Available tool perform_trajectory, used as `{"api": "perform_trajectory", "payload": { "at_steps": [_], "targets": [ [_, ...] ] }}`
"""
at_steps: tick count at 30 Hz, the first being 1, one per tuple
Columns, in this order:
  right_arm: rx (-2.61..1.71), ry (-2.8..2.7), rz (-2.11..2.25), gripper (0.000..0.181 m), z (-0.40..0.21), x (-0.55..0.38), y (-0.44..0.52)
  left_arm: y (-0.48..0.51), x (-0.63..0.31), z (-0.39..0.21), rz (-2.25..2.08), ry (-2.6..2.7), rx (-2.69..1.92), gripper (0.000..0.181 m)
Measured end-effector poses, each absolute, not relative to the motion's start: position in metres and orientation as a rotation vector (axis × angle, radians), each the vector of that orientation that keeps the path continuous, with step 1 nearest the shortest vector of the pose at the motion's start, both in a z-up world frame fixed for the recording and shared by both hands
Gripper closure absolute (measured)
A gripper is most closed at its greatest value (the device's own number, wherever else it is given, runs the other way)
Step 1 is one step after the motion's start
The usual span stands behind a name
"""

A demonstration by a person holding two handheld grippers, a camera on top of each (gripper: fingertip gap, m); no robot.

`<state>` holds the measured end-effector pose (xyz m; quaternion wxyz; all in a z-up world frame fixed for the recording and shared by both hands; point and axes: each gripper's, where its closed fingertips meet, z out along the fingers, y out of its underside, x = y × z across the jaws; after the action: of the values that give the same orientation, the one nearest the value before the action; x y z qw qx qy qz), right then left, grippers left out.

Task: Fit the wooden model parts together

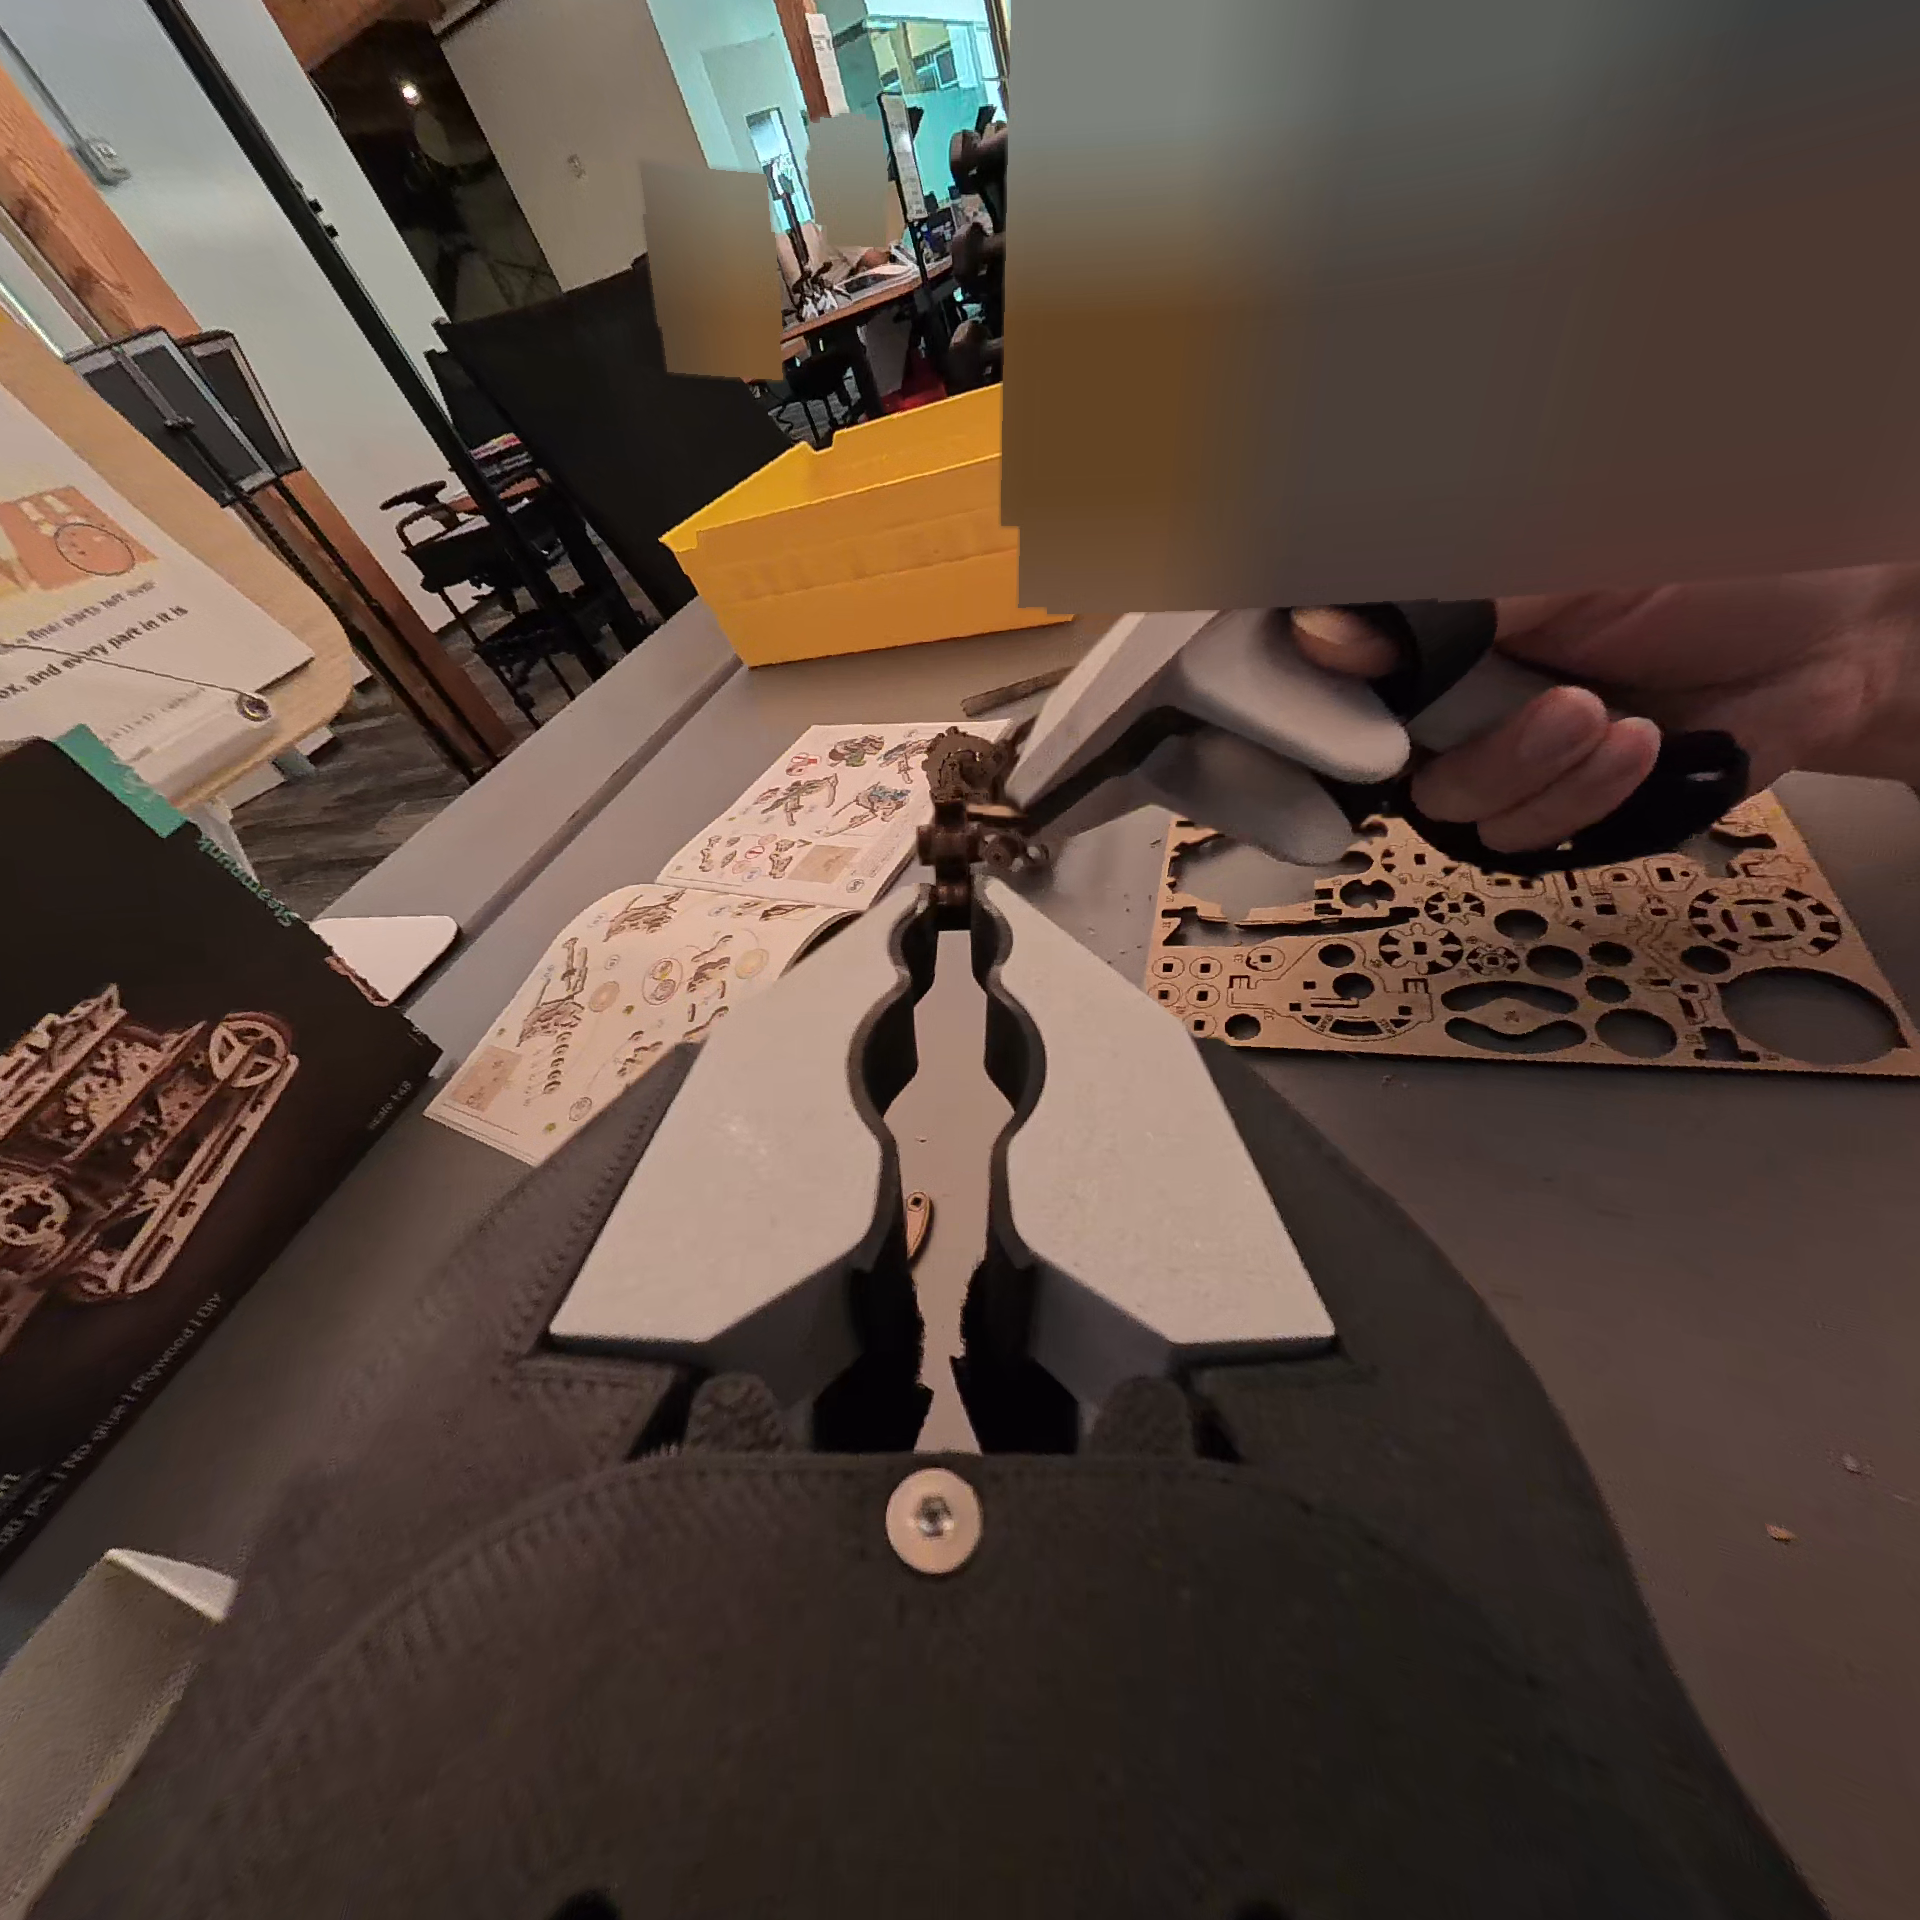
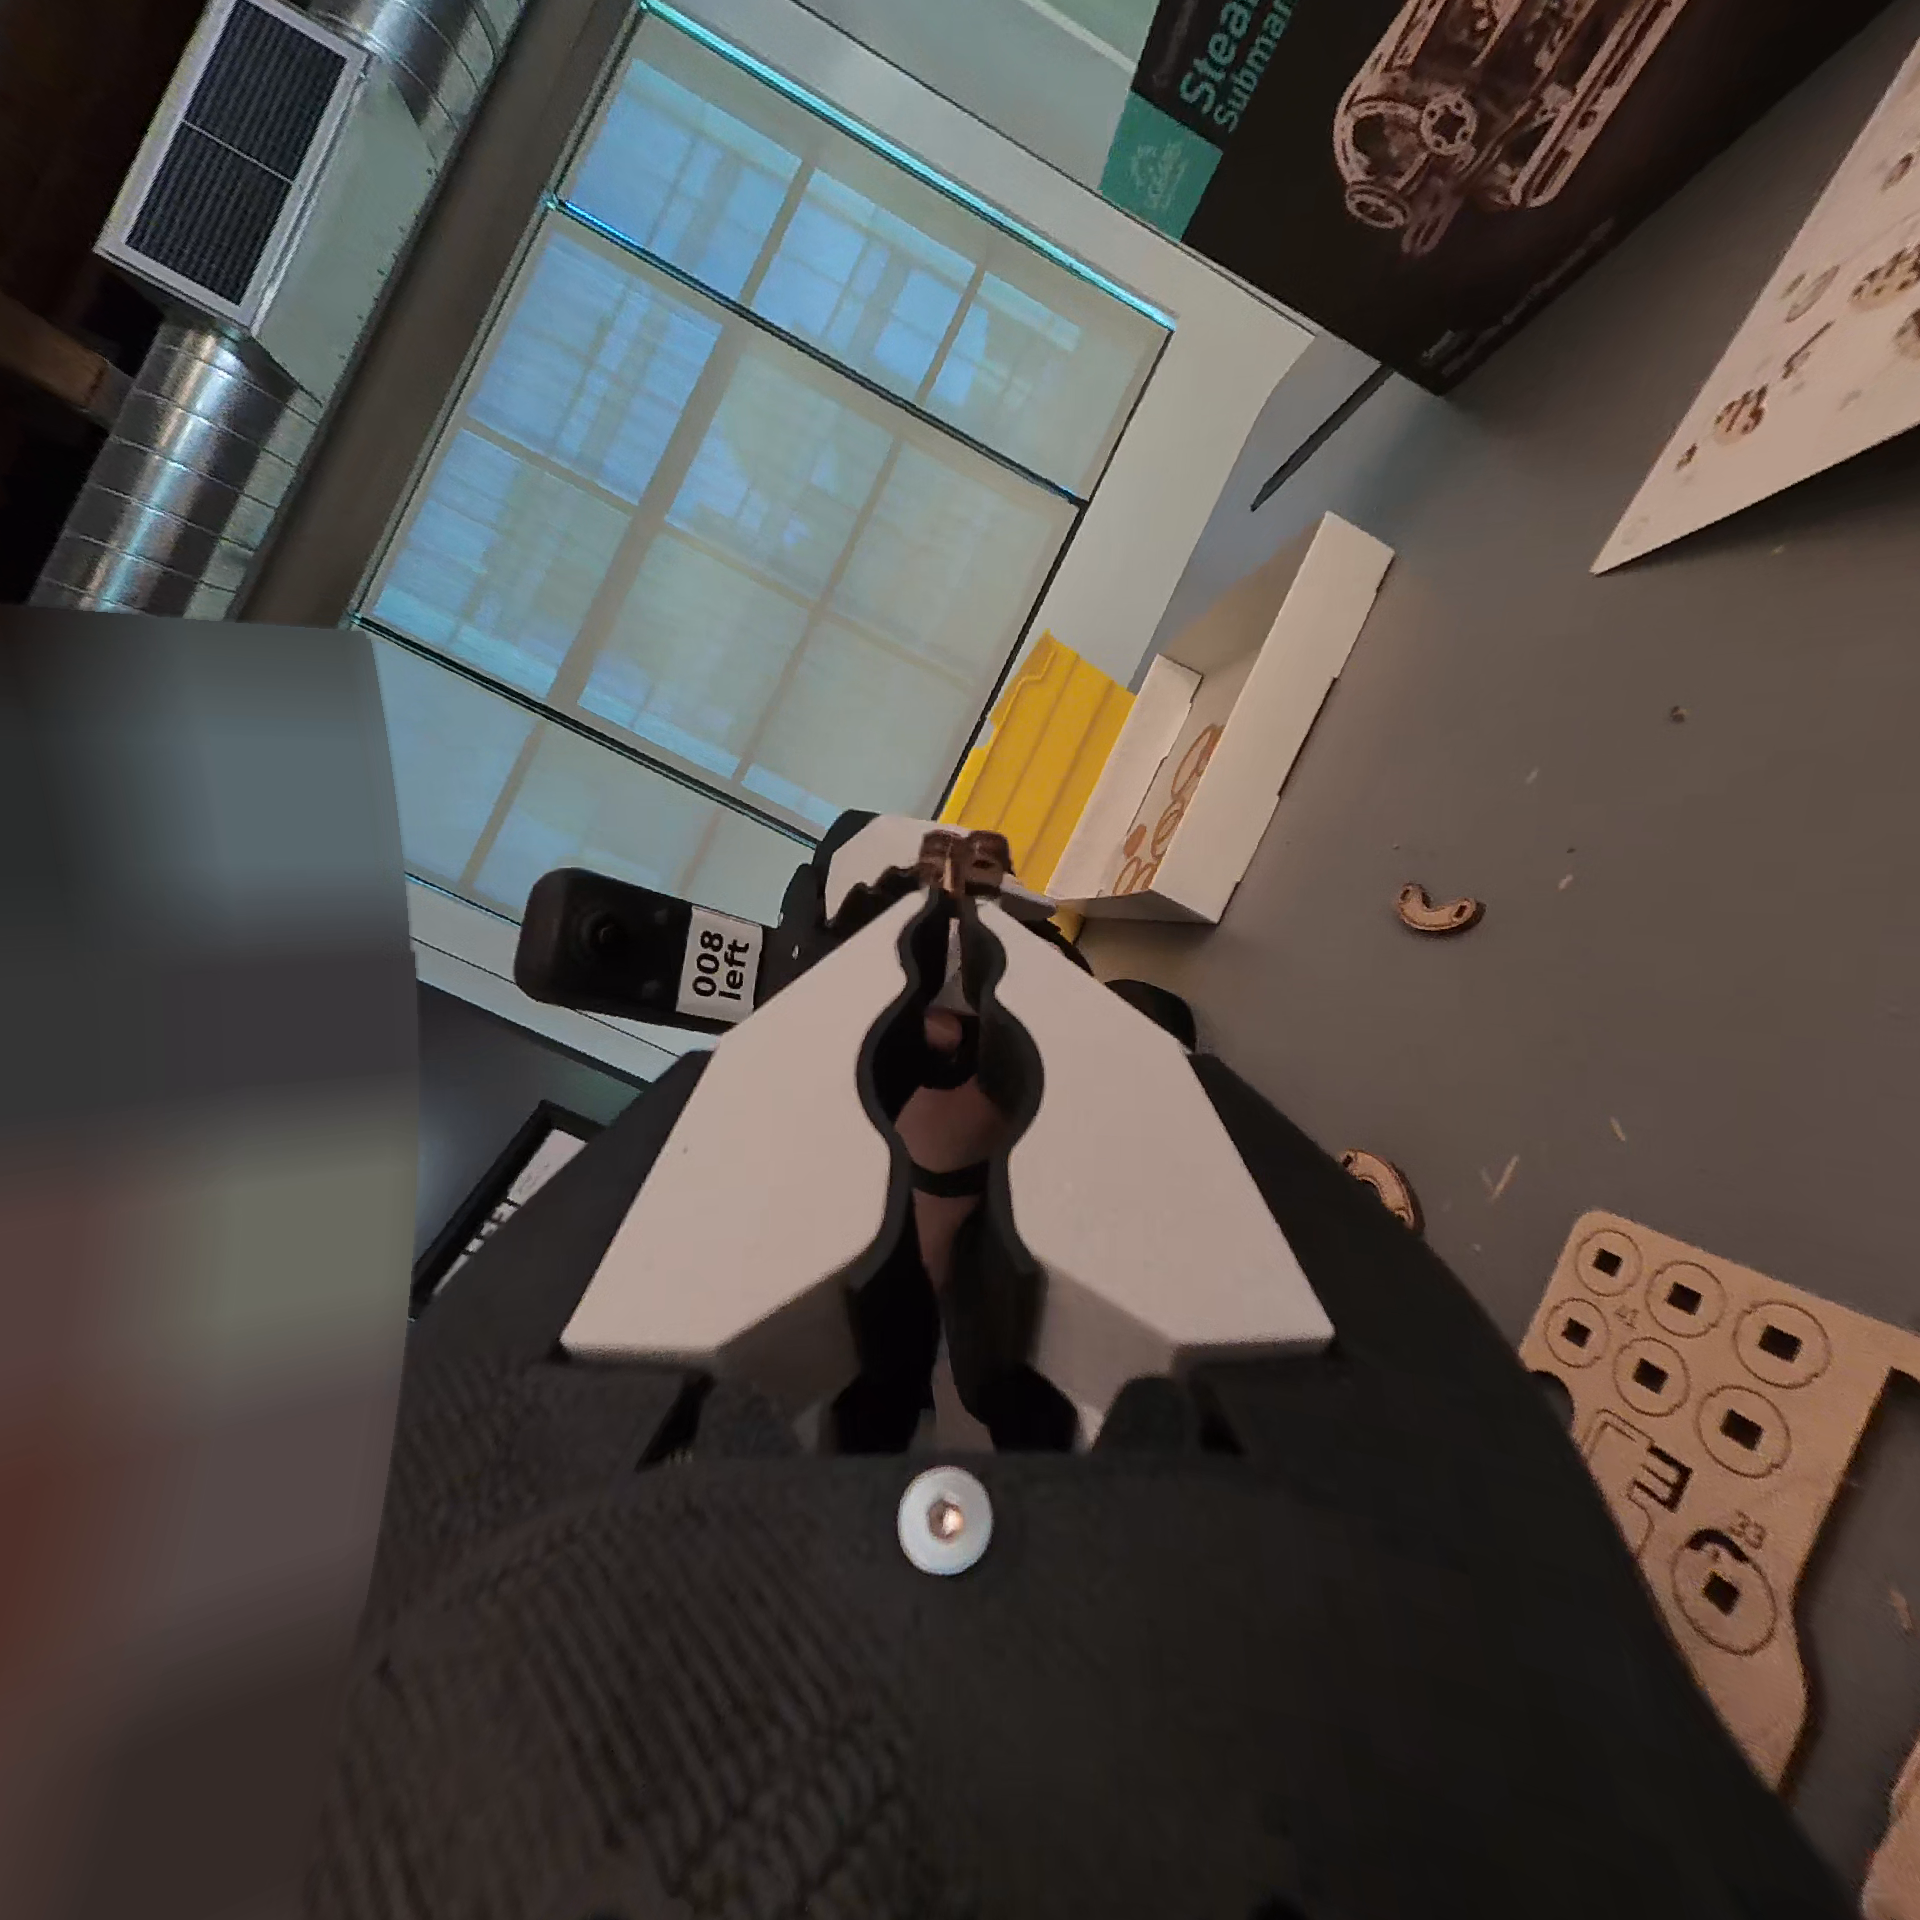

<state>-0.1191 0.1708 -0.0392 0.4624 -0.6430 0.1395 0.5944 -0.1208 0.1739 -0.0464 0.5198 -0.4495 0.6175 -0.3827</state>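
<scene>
Gripping item: wooden model assembly (image 1: 954, 821), clenched at its base by left claw (image 1: 948, 902), aloft over surface (image 1: 1558, 1299); right claw (image 2: 954, 902) pinches its small side part. Risk: uneven squeeze snapping thin plywood.

A large gridded window (image 2: 769, 488) glows pale blue mid-frame beside a silver ventilation duct (image 2: 197, 416) at upper left, while a brick pillar (image 1: 62, 239), white wall (image 1: 260, 260) and black office chairs (image 1: 488, 551) fill the other view's upper left.

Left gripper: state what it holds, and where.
The left gripper pinches the bottom end of the small wooden model piece between its fingers.
</scene>
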Motion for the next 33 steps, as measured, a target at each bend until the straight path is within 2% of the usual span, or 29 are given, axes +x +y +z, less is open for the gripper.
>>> {"api": "perform_trajectory", "payload": {
  "at_steps": [16, 33],
  "targets": [
    [-1.544, 0.394, 1.537, 0.181, -0.0411, -0.1179, 0.1737, 0.1738, -0.1211, -0.0445, -0.978, 1.466, -1.099, 0.178],
    [-1.515, 0.46, 1.628, 0.181, -0.0441, -0.1172, 0.1685, 0.1691, -0.1208, -0.0459, -0.663, 1.524, -0.909, 0.178]
  ]
}}
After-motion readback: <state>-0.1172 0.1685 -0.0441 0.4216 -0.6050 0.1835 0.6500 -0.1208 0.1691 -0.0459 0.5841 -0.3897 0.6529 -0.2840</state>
